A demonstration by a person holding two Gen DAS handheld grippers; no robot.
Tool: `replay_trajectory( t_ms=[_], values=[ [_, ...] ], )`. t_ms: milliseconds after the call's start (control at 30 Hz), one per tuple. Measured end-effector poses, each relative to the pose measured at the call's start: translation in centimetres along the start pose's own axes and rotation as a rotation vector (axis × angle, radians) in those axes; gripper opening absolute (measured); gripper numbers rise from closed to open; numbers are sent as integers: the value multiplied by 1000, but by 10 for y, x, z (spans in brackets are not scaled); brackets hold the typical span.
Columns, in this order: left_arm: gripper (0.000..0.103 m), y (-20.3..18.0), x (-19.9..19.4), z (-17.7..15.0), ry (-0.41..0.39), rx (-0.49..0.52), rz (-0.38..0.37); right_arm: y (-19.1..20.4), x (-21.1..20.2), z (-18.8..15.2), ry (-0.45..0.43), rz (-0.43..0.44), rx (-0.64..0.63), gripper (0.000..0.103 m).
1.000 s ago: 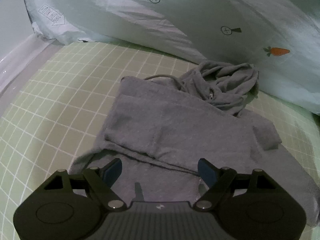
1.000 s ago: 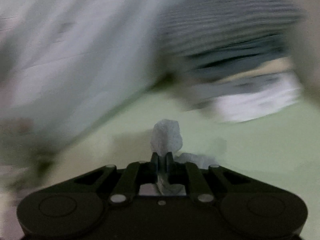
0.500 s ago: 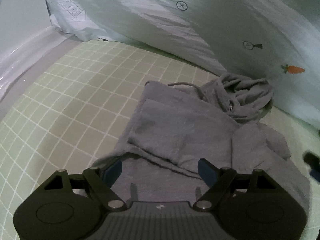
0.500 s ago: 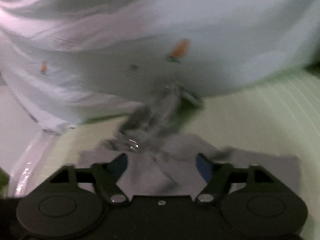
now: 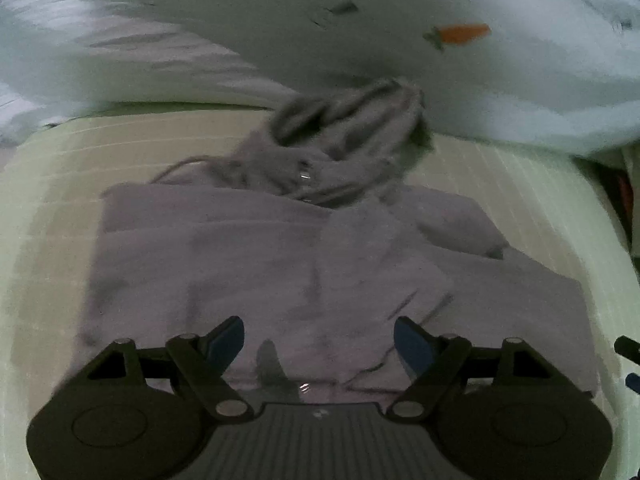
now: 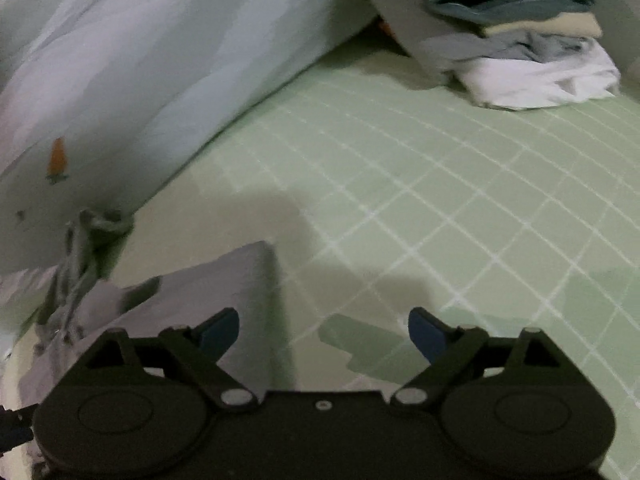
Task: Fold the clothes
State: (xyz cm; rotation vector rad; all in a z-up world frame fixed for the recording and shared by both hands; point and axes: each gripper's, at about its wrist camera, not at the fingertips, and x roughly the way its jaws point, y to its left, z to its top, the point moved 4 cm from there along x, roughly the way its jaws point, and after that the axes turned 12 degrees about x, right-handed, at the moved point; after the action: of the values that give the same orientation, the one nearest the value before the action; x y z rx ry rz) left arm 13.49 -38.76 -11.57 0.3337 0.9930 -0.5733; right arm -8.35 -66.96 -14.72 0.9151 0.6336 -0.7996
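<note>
A grey hoodie (image 5: pixel 280 248) lies flat on the green checked bed sheet (image 5: pixel 44 208), sleeves folded in over the body, its hood (image 5: pixel 352 120) bunched at the far end against a pale duvet. My left gripper (image 5: pixel 319 338) is open and empty just above the hoodie's near hem. In the right wrist view the hoodie's right edge (image 6: pixel 224 280) shows at the lower left. My right gripper (image 6: pixel 324 330) is open and empty over the sheet (image 6: pixel 440 184) just right of that edge.
A pale blue duvet with carrot prints (image 5: pixel 400 20) lies along the far side of the bed, also in the right wrist view (image 6: pixel 140 60). A stack of folded clothes (image 6: pixel 520 36) sits at the far right of the bed.
The right gripper opened and let go of the grey cloth, then swung right to the hoodie's edge. The left gripper moved right to the middle of the hem. The view is blurred by motion.
</note>
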Motion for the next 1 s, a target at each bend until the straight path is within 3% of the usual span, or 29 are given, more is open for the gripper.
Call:
replay_trajectory(
  t_ms=[233,300,367,433,667,800,1000],
  values=[
    [63,-15,32,10,52,51,-70,-3,8,2,22,-39,-18,92],
    [50,-15,35,11,48,57,-83,-1,11,-2,25,-51,-38,92],
    [22,-14,36,13,38,62,-97,1,13,-5,25,-64,-60,93],
    [15,-10,31,14,12,50,-105,4,15,-9,25,-76,-84,93],
    [13,16,-12,25,-140,1,-102,12,18,-19,23,-94,-176,93],
    [13,42,-50,32,-235,-16,-51,15,19,-25,9,-106,-232,95],
    [13,107,-90,28,-329,-132,53,21,23,-34,6,-135,-316,99]
  ],
)
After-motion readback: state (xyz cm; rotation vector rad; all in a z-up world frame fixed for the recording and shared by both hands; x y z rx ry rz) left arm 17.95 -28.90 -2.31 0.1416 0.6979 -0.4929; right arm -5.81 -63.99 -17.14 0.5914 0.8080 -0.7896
